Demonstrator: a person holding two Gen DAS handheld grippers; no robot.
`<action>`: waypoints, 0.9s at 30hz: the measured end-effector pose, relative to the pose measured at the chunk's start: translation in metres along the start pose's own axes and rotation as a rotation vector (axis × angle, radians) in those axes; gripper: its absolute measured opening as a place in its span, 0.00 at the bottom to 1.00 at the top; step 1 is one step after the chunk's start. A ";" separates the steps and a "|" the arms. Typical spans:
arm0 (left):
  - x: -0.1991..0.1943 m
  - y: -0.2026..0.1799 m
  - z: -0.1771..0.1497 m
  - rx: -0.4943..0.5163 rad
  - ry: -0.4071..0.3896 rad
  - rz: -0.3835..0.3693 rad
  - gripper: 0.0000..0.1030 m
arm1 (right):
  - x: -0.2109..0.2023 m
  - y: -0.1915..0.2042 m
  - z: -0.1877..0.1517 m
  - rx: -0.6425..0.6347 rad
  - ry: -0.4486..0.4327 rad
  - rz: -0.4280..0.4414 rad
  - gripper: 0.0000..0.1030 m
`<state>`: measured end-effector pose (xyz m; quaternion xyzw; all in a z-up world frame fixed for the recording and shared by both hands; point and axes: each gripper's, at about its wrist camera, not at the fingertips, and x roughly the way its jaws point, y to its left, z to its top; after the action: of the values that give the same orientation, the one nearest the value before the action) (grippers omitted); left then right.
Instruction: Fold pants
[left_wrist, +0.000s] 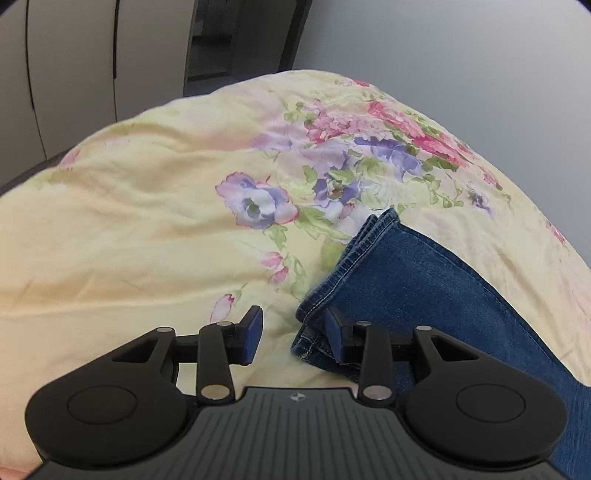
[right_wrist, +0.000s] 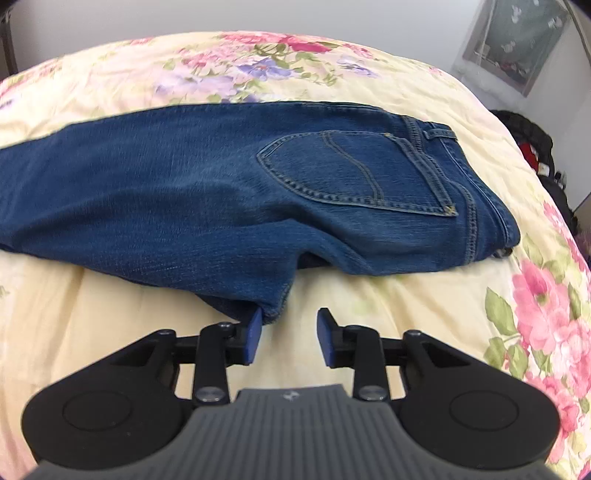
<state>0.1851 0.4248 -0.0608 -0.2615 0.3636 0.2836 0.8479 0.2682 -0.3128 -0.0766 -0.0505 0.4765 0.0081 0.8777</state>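
Blue jeans (right_wrist: 207, 192) lie on the bed, folded lengthwise, back pocket (right_wrist: 354, 173) up, waistband to the right and legs running off to the left. My right gripper (right_wrist: 290, 334) is open just in front of the crotch point, whose tip touches the left fingertip (right_wrist: 255, 326); nothing is pinched. In the left wrist view the stacked leg hems (left_wrist: 364, 254) run diagonally. My left gripper (left_wrist: 294, 334) is open at the near hem corner. The denim edge lies between the jaws, against the right fingertip (left_wrist: 334, 332), with a clear gap to the other one.
The jeans rest on a pale yellow floral bedspread (left_wrist: 129, 221). Pale cupboard doors (left_wrist: 66, 66) and a dark doorway (left_wrist: 221, 40) stand beyond the bed's far edge. A dark bag (right_wrist: 532, 144) and a framed pane (right_wrist: 517, 40) are past the right edge.
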 end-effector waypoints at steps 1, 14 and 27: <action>-0.004 -0.002 0.001 0.006 0.002 -0.027 0.40 | -0.005 -0.006 0.001 0.017 -0.007 -0.006 0.28; 0.018 -0.103 -0.026 0.172 0.069 -0.079 0.43 | 0.010 -0.185 0.020 0.603 -0.098 0.031 0.50; 0.056 -0.148 -0.043 0.260 0.060 0.174 0.45 | 0.123 -0.284 0.009 1.001 -0.188 0.267 0.21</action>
<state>0.2968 0.3090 -0.0938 -0.1254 0.4440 0.2985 0.8355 0.3608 -0.5986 -0.1516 0.4371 0.3435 -0.1043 0.8247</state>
